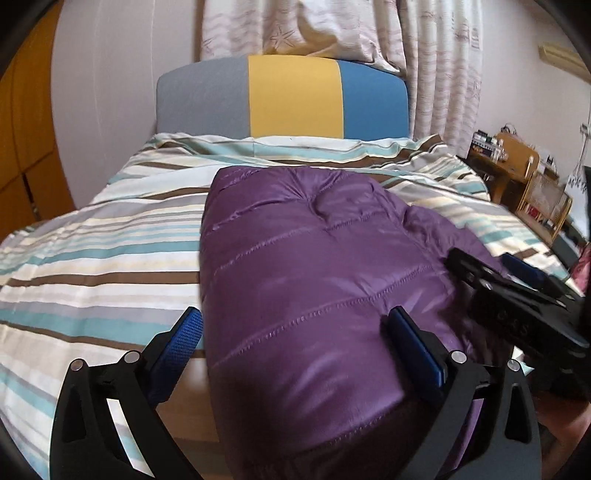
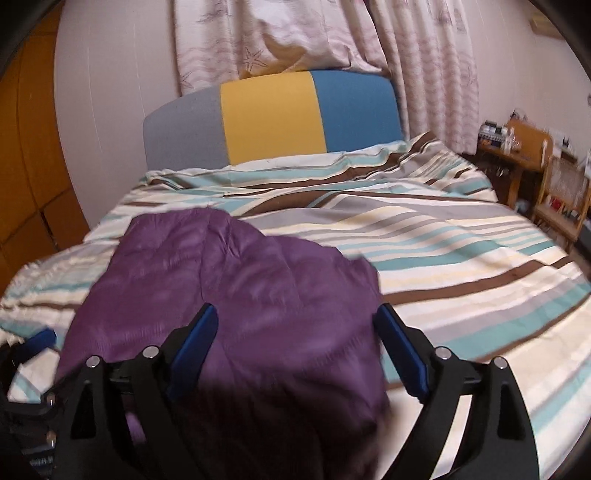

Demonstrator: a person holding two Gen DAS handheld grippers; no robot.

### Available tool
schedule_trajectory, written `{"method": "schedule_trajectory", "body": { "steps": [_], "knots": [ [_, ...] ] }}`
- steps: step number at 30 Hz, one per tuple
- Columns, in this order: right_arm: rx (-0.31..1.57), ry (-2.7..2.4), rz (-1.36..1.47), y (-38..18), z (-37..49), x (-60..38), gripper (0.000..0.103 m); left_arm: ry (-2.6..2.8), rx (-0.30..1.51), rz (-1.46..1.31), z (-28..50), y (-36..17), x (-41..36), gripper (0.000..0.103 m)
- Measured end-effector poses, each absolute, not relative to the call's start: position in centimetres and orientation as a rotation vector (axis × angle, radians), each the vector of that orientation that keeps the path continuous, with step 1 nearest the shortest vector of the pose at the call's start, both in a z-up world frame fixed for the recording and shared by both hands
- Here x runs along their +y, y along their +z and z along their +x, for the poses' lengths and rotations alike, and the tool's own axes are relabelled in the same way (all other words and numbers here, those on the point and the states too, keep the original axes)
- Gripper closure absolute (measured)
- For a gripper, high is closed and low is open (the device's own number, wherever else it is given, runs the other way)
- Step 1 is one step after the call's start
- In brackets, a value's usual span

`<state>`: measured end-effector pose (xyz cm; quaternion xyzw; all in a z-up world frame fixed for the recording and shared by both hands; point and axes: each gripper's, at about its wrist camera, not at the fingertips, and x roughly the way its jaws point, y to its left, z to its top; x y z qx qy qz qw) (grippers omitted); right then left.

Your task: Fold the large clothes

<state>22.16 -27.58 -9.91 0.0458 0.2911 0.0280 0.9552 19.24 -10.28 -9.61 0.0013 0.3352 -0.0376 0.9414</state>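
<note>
A purple quilted puffer jacket (image 1: 314, 266) lies folded into a thick bundle on the striped bed; it also shows in the right wrist view (image 2: 236, 291). My left gripper (image 1: 295, 332) is open, its blue pads straddling the jacket's near left part, with one pad off its left edge. My right gripper (image 2: 295, 332) is open over the jacket's near right part. The right gripper also shows in the left wrist view (image 1: 517, 291) at the jacket's right side. The left gripper's blue tip (image 2: 40, 339) shows at the far left of the right wrist view.
The bed has a striped cover (image 1: 92, 258) and a grey, yellow and blue headboard (image 1: 291, 99). Curtains (image 1: 332, 29) hang behind it. A wooden cabinet (image 1: 22, 147) stands left. A wooden chair and cluttered desk (image 1: 524, 177) stand right of the bed.
</note>
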Motion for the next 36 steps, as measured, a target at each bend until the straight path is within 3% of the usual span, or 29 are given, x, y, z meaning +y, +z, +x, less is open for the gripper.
{"method": "schedule_trajectory", "body": {
  "steps": [14, 36],
  "knots": [
    [0.780, 0.020, 0.114, -14.2, 24.0, -28.6, 0.004, -0.083, 0.760, 0.106, 21.7, -12.9, -10.7, 0.003],
    [0.687, 0.039, 0.139, -11.6, 17.0, -28.9, 0.002, -0.161, 0.798, -0.263, 16.7, -11.0, -7.6, 0.003]
  ]
}}
